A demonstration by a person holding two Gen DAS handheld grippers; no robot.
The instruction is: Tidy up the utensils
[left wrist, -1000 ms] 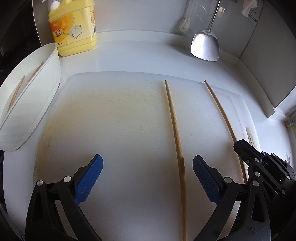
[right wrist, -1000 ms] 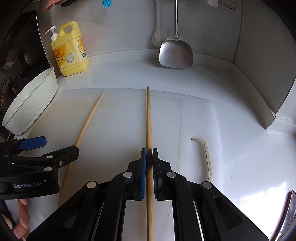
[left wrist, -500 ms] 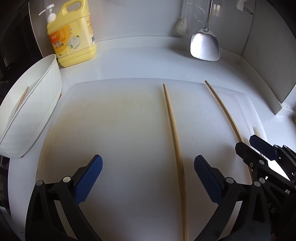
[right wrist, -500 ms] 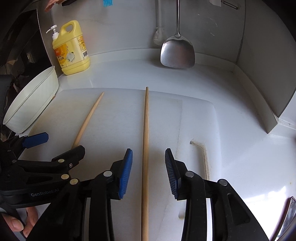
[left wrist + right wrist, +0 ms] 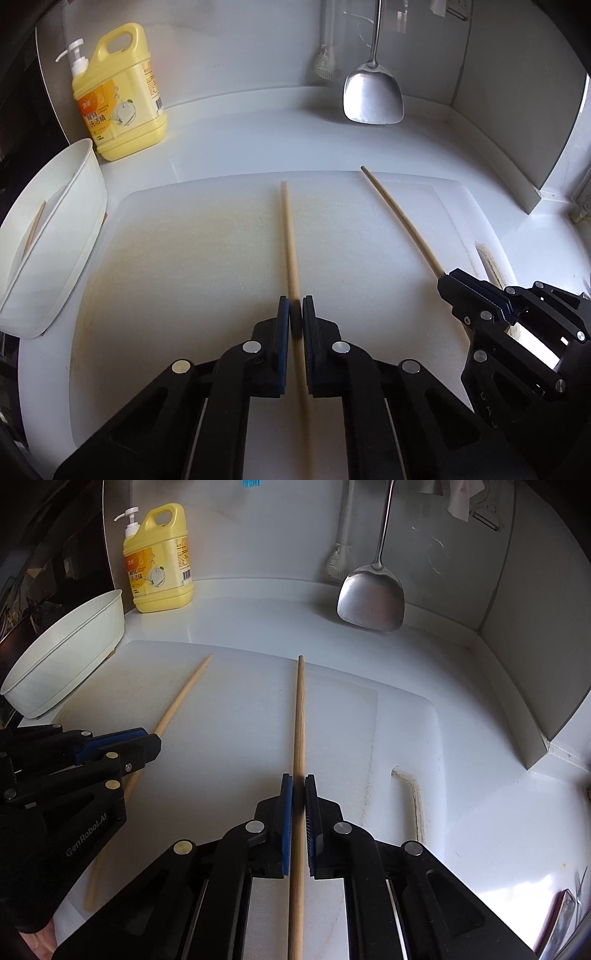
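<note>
Two long wooden chopsticks lie lengthwise on the white cutting board. In the left wrist view my left gripper has its jaws closing tight, blue pads pressing on the left chopstick. To its right, my right gripper clamps the other chopstick. The right wrist view shows the right gripper shut on that chopstick, which runs on between the fingers. My left gripper is at the left, on the left chopstick. A white tub at the board's left edge holds more chopsticks.
A yellow detergent bottle stands at the back left. A steel spatula and a brush hang on the back wall. A grey wall panel closes off the right side. The board has a handle slot near its right edge.
My left gripper went from wide open to closed on the left chopstick, shifting right over it. My right gripper opened briefly half a second ago and has closed again on the right chopstick.
</note>
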